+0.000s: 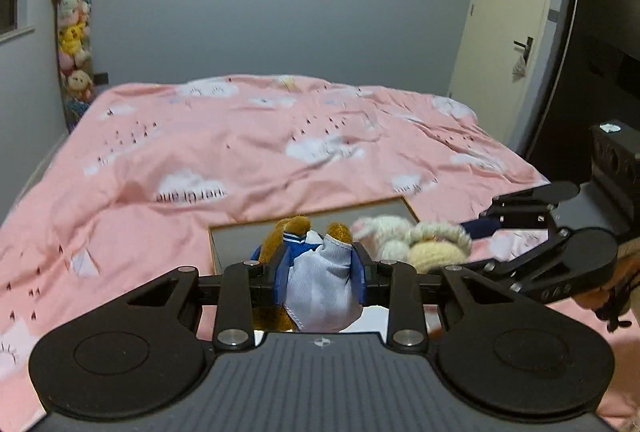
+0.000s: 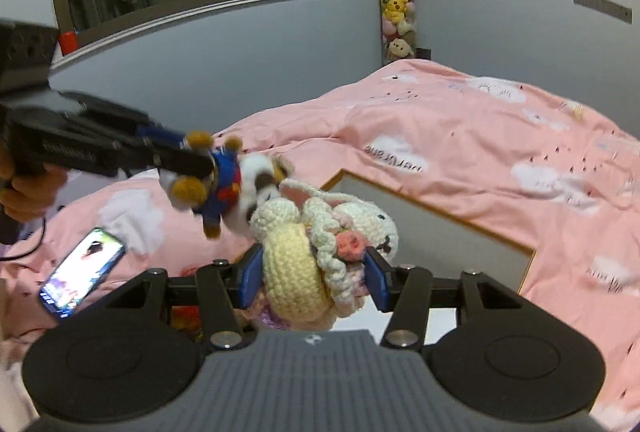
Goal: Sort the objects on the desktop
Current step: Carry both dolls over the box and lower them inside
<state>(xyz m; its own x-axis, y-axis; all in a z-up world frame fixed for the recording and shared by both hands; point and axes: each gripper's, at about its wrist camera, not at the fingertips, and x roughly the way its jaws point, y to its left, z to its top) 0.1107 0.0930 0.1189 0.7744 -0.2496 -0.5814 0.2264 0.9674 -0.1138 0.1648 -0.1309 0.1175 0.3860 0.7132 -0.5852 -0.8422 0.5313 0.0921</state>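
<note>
soft brown dog toy (image 1: 316, 272): blue jacket, pale grey shorts
knitted bunny toy (image 2: 320, 252): cream, yellow, pink flower
big pink blanket (image 1: 280, 148): white clouds, little dark marks
tall stack of stuffed animals (image 2: 396, 12): panda black and white, others pink, yellow

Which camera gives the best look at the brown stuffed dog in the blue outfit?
The right wrist view: the brown plush dog in the blue outfit shows from the side, face, paws and body, clamped in the left hand-held gripper. The left wrist view shows only its back and legs between the blue pads.
</note>
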